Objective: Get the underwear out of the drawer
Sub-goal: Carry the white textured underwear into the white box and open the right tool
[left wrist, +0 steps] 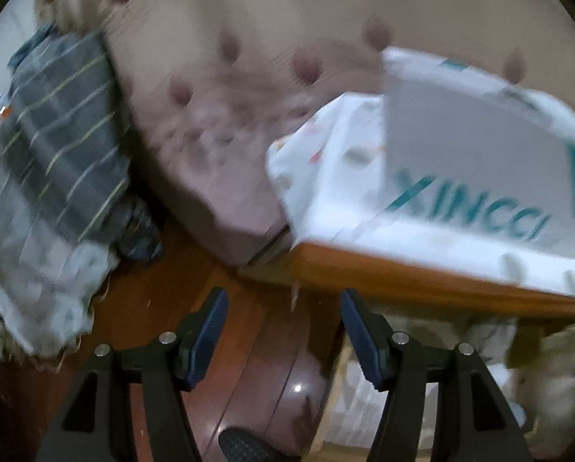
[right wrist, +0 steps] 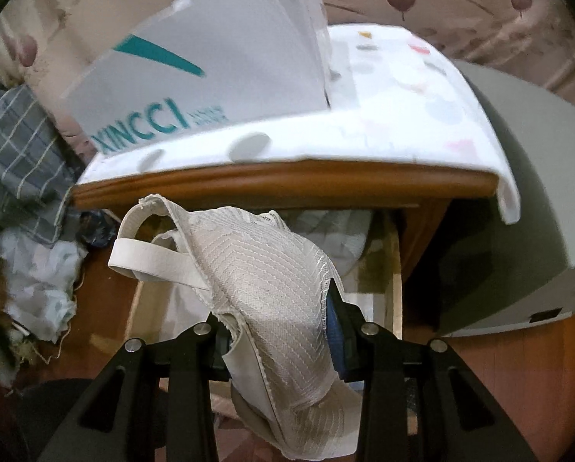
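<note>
Both of your views are dim and warm-toned, under soft indoor light with no hard shadows. Your left wrist view is smeared by motion blur: the grey box [left wrist: 480, 161] lettering and the striped cloth [left wrist: 60, 131] streak. A small glare spot sits on the wooden floor [left wrist: 249, 346]. Your right wrist view is sharper near, with fisheye bending and black corners.

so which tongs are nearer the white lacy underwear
Right. The right tongs are shut on the white lacy underwear, which drapes over them in front of the open wooden drawer. The left tongs are open and empty, off over the reddish wooden floor.
</note>
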Motion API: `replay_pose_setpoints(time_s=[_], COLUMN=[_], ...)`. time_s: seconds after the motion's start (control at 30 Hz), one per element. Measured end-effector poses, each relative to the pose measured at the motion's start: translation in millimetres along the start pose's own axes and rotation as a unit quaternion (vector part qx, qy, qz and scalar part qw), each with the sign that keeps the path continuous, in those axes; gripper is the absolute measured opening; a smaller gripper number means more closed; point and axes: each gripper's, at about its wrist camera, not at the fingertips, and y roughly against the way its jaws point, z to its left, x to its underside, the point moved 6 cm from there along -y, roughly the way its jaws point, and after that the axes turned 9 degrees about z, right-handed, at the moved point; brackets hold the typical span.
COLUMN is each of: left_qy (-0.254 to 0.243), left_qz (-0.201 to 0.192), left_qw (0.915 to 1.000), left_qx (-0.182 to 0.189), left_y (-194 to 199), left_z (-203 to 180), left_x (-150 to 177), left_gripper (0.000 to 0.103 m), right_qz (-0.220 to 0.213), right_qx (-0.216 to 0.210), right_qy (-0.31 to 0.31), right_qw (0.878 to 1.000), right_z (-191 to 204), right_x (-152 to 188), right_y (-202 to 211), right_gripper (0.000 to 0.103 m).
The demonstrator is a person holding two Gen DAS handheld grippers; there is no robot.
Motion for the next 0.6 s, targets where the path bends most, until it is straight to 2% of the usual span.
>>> replay_pose_setpoints(time_s=[0.13, 0.27, 0.47, 0.6], left_qy=[0.045, 0.060, 0.071, 0.072], left_qz=[0.018, 0.030, -0.012, -0.012], left_qw=[0.9983, 0.9965, 0.9943, 0.9940], left_qx=[-0.030, -0.049, -0.079, -0.082], left_y=[-30, -43, -30, -28], left_z=[21, 32, 45, 52], left_x=[21, 32, 26, 24], left_gripper=[0.062, 0.062, 0.062, 0.062], right_qz=[-0.009, -0.030, -0.096, -0.135], right_qx=[-0.009, -0.020, -0.016, 0.004], right_qy=[0.017, 0.030, 0.067, 0.087], right_qw=[1.000, 0.999, 0.993, 0.987], right_z=[12, 28, 61, 81], right_x=[-13, -41, -110, -167], right_y=[38, 82, 147, 167], right_gripper=[0.033, 0.033, 0.033, 0.033])
